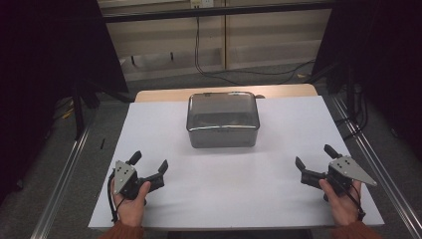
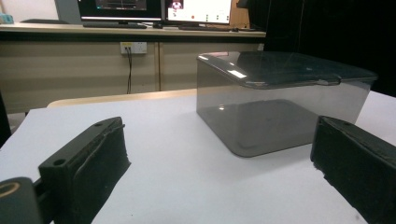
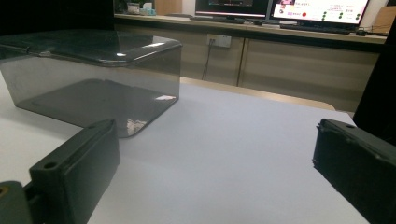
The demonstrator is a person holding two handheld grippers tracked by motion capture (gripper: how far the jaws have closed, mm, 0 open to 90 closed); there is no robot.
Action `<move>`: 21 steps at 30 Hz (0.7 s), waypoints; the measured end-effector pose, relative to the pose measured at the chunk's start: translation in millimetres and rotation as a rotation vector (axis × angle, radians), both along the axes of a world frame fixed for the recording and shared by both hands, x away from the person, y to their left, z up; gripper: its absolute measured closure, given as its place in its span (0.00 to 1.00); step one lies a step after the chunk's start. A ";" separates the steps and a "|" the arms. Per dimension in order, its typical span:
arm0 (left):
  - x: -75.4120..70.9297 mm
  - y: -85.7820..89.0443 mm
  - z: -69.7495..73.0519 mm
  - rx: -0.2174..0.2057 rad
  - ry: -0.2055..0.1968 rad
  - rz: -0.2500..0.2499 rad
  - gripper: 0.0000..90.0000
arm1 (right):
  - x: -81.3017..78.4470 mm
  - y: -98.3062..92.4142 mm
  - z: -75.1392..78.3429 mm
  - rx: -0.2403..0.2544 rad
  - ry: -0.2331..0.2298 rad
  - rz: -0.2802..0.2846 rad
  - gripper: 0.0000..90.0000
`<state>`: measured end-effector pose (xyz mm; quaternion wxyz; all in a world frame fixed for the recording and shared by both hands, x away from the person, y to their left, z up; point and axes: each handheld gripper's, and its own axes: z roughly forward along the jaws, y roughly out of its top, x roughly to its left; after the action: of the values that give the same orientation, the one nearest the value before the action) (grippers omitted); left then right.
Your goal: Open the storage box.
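Smoky translucent lidded plastic box [image 1: 222, 121] lies ahead, midway between left gripper [image 1: 149, 166] and right gripper [image 1: 314, 158] (both wide, empty), long axis crosswise.

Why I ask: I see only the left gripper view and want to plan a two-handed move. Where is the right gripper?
Observer: The right gripper is over the table's near right corner, well apart from the lidded box.
Operator: Are its fingers open?
Observer: Yes, its fingers stand wide apart with nothing between them.
Operator: Is the box centred between both grippers?
Observer: Roughly. It stands mid-table towards the far edge, and the left gripper is at the near left.
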<state>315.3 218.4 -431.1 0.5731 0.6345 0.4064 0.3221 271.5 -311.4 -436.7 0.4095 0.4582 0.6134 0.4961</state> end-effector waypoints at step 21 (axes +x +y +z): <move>-0.4 -4.0 -1.2 -0.003 0.028 -0.023 0.04 | 10.4 11.8 -6.2 -0.009 0.052 0.081 0.00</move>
<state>314.9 214.4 -432.2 0.5718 0.6427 0.4078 0.3060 282.0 -299.6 -442.9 0.3751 0.4439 0.6441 0.4974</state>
